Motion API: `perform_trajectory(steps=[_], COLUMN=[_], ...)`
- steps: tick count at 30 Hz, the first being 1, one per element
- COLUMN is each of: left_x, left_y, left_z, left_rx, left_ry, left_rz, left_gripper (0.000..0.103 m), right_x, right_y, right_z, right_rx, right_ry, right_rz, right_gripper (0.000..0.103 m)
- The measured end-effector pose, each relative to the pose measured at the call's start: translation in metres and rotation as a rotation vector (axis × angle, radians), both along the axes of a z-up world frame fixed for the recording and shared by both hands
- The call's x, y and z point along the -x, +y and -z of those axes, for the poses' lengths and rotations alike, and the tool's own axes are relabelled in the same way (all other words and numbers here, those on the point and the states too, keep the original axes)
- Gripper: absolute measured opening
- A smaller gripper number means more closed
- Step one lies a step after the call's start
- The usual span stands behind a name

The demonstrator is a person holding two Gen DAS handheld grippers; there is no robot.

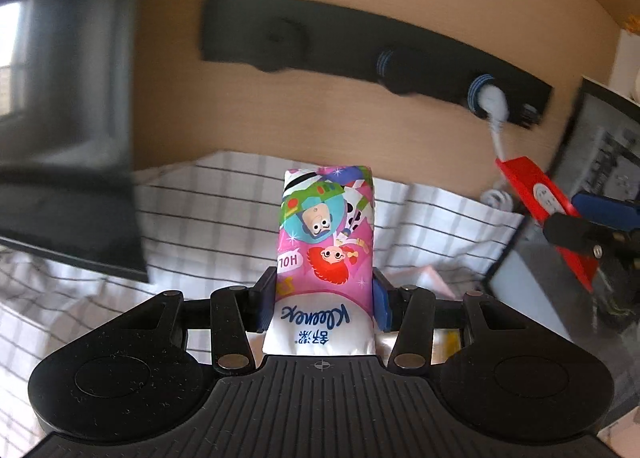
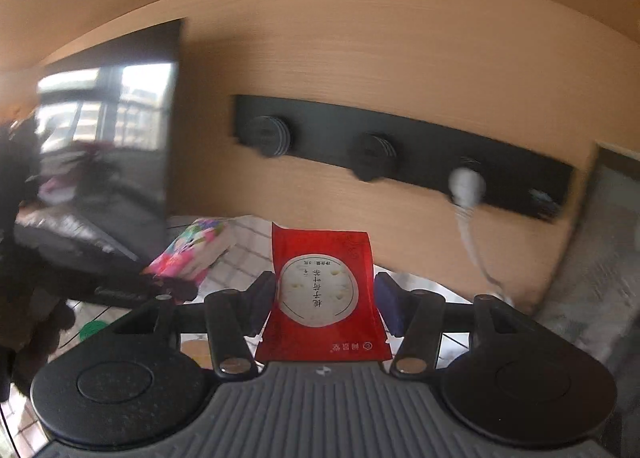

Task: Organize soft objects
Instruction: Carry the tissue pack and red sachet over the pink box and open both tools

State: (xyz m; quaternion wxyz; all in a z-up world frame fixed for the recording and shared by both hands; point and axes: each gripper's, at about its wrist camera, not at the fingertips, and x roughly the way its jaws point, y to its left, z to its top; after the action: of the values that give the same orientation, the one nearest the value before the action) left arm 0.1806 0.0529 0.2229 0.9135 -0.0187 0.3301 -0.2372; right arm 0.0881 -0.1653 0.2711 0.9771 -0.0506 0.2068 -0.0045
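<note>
A pink tissue pack (image 1: 326,242) with cartoon figures and a white Kleenex end stands upright between the blue pads of my left gripper (image 1: 324,286), which is shut on it above the checked cloth (image 1: 208,209). My right gripper (image 2: 324,290) is shut on a red pouch (image 2: 322,290) with a white round label, also held upright. In the left wrist view the red pouch (image 1: 536,193) shows at the right edge. In the right wrist view the tissue pack (image 2: 192,250) appears blurred at the left.
Ahead is a wooden wall with a black socket strip (image 1: 360,45), a white plug (image 1: 494,101) and its hanging cable. A dark screen (image 1: 68,97) stands at the left, and a framed dark panel (image 1: 600,161) at the right. A small green round thing (image 2: 92,330) lies low at the left.
</note>
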Motion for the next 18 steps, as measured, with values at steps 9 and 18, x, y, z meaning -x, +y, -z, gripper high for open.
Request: perform_trajectory(steps=[9,18], left_x=[-0.005,-0.022], left_y=[-0.061,-0.100], left_z=[0.046,0.088], left_rx=[-0.024,0.028], left_ry=[0.102,0.180], left_rz=[0.098,0.130], left_gripper=[0.052,0.053], right_x=[0.003,-0.007], right_y=[-0.074,-0.083], right_z=[0.044,0.104], right_rx=[-0.184,-0.208], right_ry=[0.058,0.113], right_rz=[0.195,0.185], right_gripper=[0.054,0.054])
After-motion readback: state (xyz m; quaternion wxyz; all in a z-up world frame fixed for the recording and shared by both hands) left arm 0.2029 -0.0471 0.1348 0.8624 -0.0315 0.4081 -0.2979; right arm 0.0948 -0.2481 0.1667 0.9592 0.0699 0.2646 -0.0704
